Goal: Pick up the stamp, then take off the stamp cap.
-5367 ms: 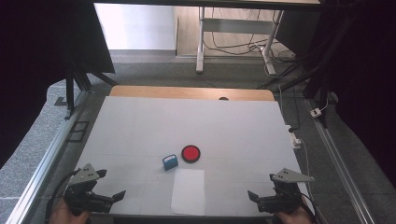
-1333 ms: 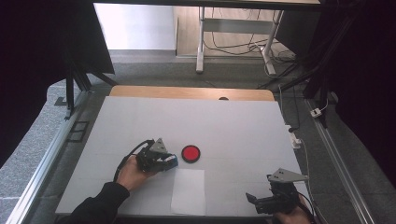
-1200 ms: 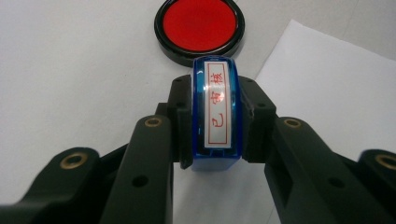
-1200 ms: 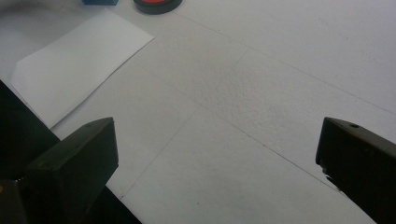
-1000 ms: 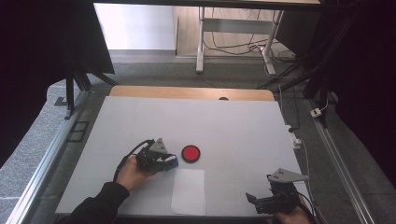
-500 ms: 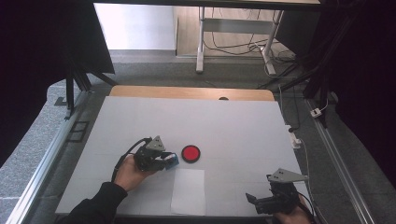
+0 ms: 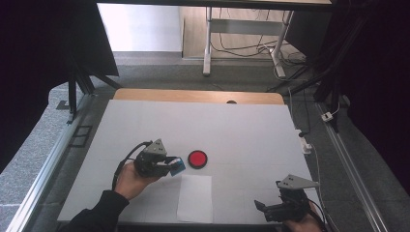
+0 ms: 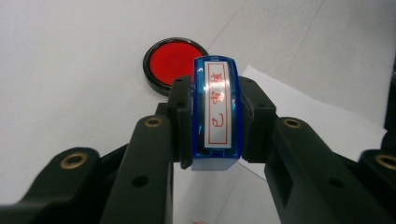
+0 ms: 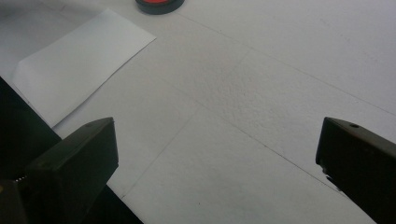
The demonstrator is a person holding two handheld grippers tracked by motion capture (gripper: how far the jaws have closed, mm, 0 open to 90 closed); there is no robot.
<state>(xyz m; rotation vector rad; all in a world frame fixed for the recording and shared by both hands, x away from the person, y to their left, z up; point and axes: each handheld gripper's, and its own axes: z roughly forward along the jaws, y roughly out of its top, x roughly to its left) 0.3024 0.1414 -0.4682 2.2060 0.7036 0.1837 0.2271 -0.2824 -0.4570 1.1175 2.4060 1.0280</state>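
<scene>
My left gripper (image 7: pixel 175 166) is shut on a small blue stamp (image 7: pixel 177 166), held just left of the round red ink pad (image 7: pixel 197 158). In the left gripper view the stamp (image 8: pixel 216 112) sits clamped between both jaws, its label with red characters facing the camera, and the ink pad (image 8: pixel 173 63) lies just beyond it. A white sheet of paper (image 7: pixel 195 197) lies below the pad, near the front edge. My right gripper (image 7: pixel 264 210) rests at the front right corner, open, with nothing between its jaws (image 9: pixel 215 154). The paper (image 9: pixel 77 65) lies to its upper left.
The white table (image 7: pixel 251 130) has a wooden strip along its far edge (image 7: pixel 198 95). Metal rails (image 7: pixel 43 169) run down both sides. A white cable and plug (image 7: pixel 305 144) hang at the right edge. Desk legs and cables stand on the floor beyond.
Over five seconds the left gripper went from the front left corner to the stamp and shut on it. In the last second it has held the stamp with a slight shift. The right gripper stayed put.
</scene>
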